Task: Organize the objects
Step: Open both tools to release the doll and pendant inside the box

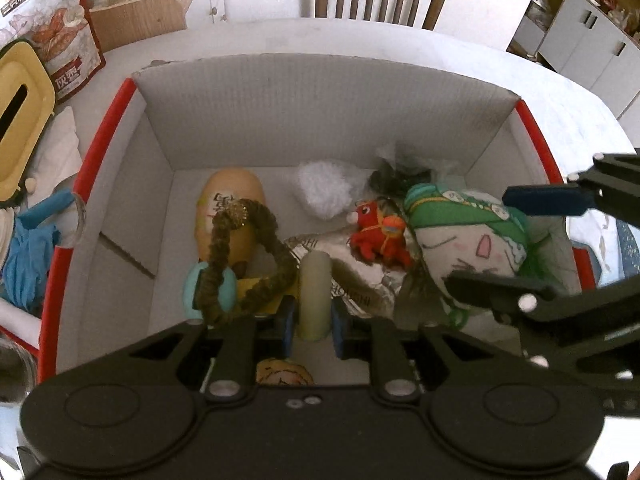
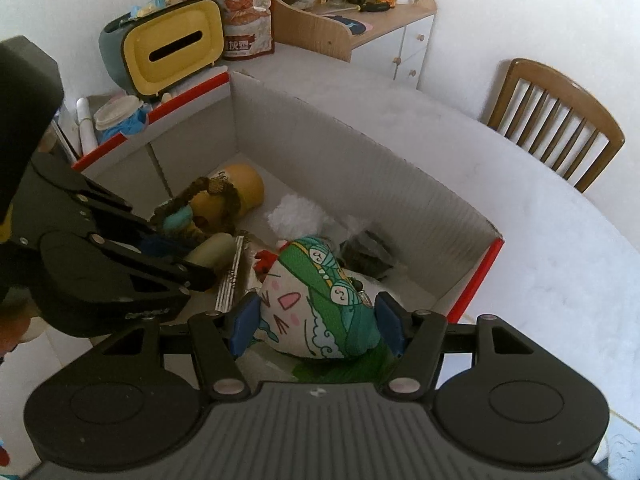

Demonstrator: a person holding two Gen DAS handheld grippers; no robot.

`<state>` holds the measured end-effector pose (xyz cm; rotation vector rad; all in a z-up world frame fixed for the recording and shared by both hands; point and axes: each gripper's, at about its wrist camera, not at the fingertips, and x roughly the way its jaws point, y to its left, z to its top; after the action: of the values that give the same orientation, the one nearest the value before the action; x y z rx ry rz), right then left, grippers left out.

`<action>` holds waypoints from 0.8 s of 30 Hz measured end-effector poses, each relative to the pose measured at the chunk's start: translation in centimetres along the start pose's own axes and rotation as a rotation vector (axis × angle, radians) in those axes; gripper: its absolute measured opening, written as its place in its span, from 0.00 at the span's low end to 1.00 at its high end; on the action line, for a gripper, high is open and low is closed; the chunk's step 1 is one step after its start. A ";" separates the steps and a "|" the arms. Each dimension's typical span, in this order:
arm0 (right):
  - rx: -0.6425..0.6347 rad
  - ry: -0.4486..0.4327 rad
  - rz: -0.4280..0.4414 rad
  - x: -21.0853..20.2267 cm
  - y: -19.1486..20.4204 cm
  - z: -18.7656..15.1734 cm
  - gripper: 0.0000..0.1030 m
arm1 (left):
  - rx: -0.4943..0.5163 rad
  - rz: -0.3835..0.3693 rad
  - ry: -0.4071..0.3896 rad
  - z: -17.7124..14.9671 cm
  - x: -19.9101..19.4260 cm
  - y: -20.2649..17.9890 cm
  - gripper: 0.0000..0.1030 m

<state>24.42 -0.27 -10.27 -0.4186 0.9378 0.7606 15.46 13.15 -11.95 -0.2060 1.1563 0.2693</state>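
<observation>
An open cardboard box [image 1: 224,120] with red rims sits on the white table; it also shows in the right wrist view [image 2: 360,168]. My left gripper [image 1: 314,320] is shut on a pale yellow-green cylinder [image 1: 315,292] low inside the box. My right gripper [image 2: 316,324] is open with its pads on either side of a green-and-white plush doll [image 2: 316,304], which rests in the box; the doll also shows in the left wrist view [image 1: 472,240]. Inside lie an orange bottle [image 1: 232,216], a brown braided loop [image 1: 248,264], a red toy [image 1: 376,236] and white fluff [image 1: 324,188].
A yellow tissue holder [image 2: 172,48] and a snack bag [image 2: 244,8] stand left of the box. A blue cloth [image 1: 28,256] lies beside the left rim. A wooden chair [image 2: 556,124] stands at the table's far edge.
</observation>
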 end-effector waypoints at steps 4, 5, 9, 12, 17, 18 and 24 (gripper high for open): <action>0.030 -0.001 0.031 -0.5 -0.4 -0.1 0.63 | -0.023 0.002 -0.018 0.0 -0.5 0.3 0.23; 0.034 -0.002 0.039 -0.7 -0.4 -0.1 0.63 | -0.024 -0.002 -0.022 -0.1 -0.8 0.3 0.24; 0.047 -0.017 0.051 -1.7 -0.7 -0.5 0.65 | -0.016 0.005 -0.049 -0.6 -1.9 0.2 0.32; 0.073 -0.036 0.068 -2.9 -1.0 -0.8 0.66 | -0.024 -0.002 -0.070 -1.1 -3.1 0.4 0.33; 0.134 -0.097 0.096 -5.5 -1.3 -1.8 0.70 | -0.013 -0.001 -0.124 -1.7 -5.3 0.1 0.46; 0.144 -0.108 0.099 -6.0 -1.3 -2.0 0.70 | -0.012 -0.001 -0.139 -1.9 -5.8 0.1 0.51; 0.195 -0.188 0.092 -8.9 -0.9 -3.2 0.73 | 0.008 -0.005 -0.215 -3.0 -8.6 -0.8 0.56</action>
<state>20.07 -6.45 -4.56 -0.1310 0.8488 0.7693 9.90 10.59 -5.21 -0.1684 0.9438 0.2750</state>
